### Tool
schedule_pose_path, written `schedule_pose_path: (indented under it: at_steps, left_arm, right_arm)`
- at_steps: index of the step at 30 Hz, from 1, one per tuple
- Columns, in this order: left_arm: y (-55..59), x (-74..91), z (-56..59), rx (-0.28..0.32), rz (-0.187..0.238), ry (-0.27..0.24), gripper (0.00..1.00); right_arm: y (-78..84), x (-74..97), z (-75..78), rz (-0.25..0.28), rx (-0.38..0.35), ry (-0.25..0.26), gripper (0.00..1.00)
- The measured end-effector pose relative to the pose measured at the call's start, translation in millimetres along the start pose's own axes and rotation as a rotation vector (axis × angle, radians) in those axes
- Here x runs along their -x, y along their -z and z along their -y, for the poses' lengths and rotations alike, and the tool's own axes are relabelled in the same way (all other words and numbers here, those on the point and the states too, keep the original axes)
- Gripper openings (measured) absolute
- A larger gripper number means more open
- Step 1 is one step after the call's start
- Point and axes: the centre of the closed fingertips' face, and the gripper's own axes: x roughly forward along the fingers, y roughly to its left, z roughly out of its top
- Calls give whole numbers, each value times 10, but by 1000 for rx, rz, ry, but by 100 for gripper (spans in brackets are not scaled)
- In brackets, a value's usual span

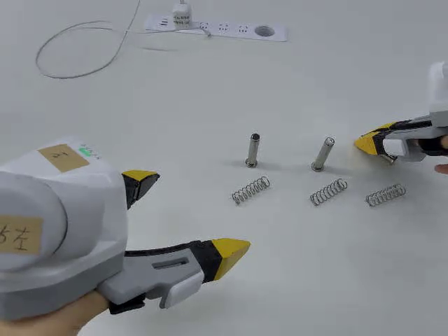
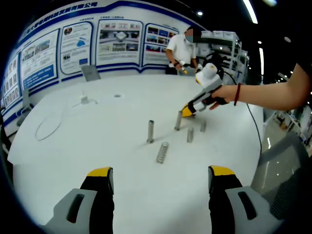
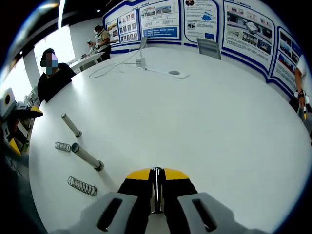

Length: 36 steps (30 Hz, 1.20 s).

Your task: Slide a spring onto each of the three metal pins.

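Observation:
Two metal pins stand upright on the white table, one [image 1: 253, 150] left of the other [image 1: 323, 154]. Three springs lie in a row in front of them: left [image 1: 250, 190], middle [image 1: 328, 192], right [image 1: 385, 195]. My right gripper [image 1: 367, 143] hovers just right of the second pin, shut on a third metal pin [image 3: 156, 192] that runs between its jaws. My left gripper [image 1: 187, 215] is open at the near left, well short of the springs, nothing between its fingers. The left gripper view shows the pins [image 2: 150, 131] and nearest spring [image 2: 162, 152] ahead.
A white power strip [image 1: 217, 28] with a plug lies at the table's far edge, and a looped white cable [image 1: 77, 49] at the far left. People stand beyond the table in both gripper views.

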Motion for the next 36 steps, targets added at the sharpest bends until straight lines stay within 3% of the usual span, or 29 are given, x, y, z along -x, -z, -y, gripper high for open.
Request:
schedule_pose_path:
  at_steps: [12, 25, 36]
  left_arm:
    - [-13, 32, -33, 5, 7, -8, 80]
    - [-43, 46, -54, 8, 22, -16, 81]
    - [-81, 68, -7, -2, 34, -4, 80]
  right_arm:
    - [-17, 29, 47, 10, -43, 31, 9]
    - [-116, 274, 102, 53, -63, 89, 8]
    - [-80, 486, 12, 68, -60, 111, 8]
